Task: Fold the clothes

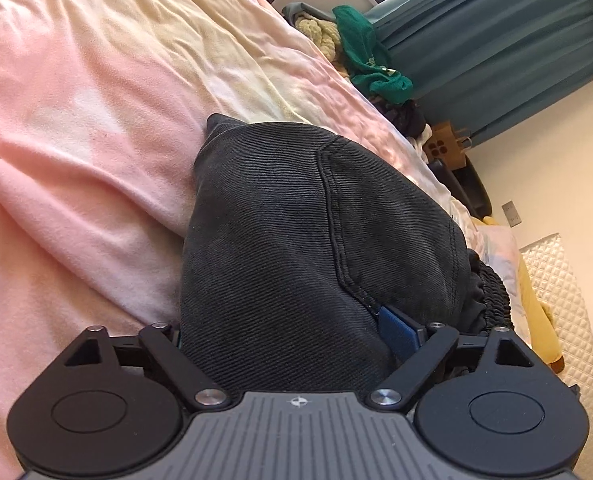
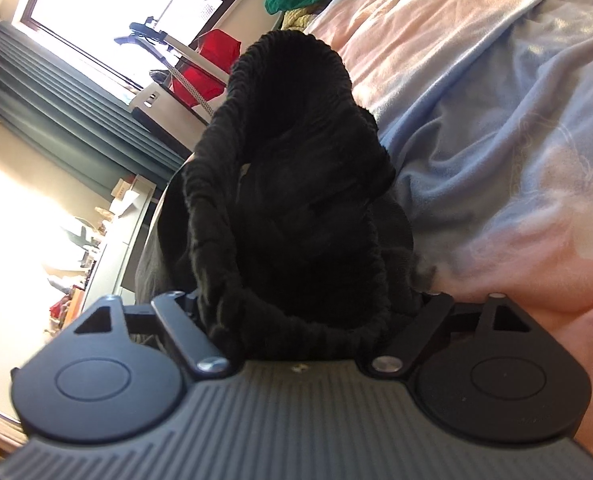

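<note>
A dark grey garment (image 1: 276, 208) with a stitched pocket seam lies bunched on the pink blanket (image 1: 76, 120). It fills the whole gap of my left gripper (image 1: 288, 332). The blue pad (image 1: 400, 332) of one finger presses its side, and cloth hides the other finger. In the right wrist view the same garment (image 2: 296, 160) looks black, and its ribbed elastic waistband loops up. The cloth packs the space between the jaws of my right gripper (image 2: 312, 304) and covers both fingers.
A heap of clothes with a green top (image 1: 368, 52) sits at the far end of the bed, before a teal curtain (image 1: 496, 40). A blue and pink blanket (image 2: 496, 120) lies beside the garment. Past the bed edge stand a cluttered desk (image 2: 108, 240) and a red item (image 2: 212, 64).
</note>
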A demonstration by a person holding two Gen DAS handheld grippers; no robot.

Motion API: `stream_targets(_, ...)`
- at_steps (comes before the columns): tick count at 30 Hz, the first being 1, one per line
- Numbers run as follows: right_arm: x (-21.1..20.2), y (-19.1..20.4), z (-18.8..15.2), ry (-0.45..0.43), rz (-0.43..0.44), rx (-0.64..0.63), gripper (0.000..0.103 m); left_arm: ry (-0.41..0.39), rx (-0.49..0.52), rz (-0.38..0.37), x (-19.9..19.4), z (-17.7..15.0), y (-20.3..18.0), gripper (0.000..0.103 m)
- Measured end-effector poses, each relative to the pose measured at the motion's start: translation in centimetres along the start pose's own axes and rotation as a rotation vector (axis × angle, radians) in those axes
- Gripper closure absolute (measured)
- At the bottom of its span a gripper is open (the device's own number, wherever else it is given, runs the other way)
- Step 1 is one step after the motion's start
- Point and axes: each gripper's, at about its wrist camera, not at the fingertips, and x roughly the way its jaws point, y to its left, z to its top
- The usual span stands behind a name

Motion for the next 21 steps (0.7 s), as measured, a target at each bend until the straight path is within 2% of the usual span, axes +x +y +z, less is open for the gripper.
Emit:
stream_targets(1,-0.3,0.3,-0.1,-0.011,-0.011,-0.007,0.031,-0.011,0.016,0.008,0.0,-0.2,-0.4,0.023)
stream_targets(3,-0.7,0.8,-0.2,-0.029,-0.027,-0.026,0.040,-0.044,0.048,0.040,-0.2,-0.5,-1.3,0.033)
stream_targets(6,-1.4,1.4,-0.1,-0.059,-0.031,-0.035,0.048,-0.099,0.073,0.069,-1.1,-1.3,-2.6,0.045)
stream_targets(11,-4.6,3.5,-0.2,-0.147,0.006,-0.117,0.055,-0.169,0.110,0.081,-3.1,-2.5,-5.4,0.057)
stream_targets(17,-9.8,5.2,2.1,-0.290,0.103,-0.158,0.057,-0.241,0.145,0.010,-6.0,-2.3,-11.5,0.060)
stream_targets(21,-12.5,4.3,6.2,-0.367,0.149,-0.125,0.057,-0.268,0.214,0.000,-5.5,-0.8,-17.9,0.059)
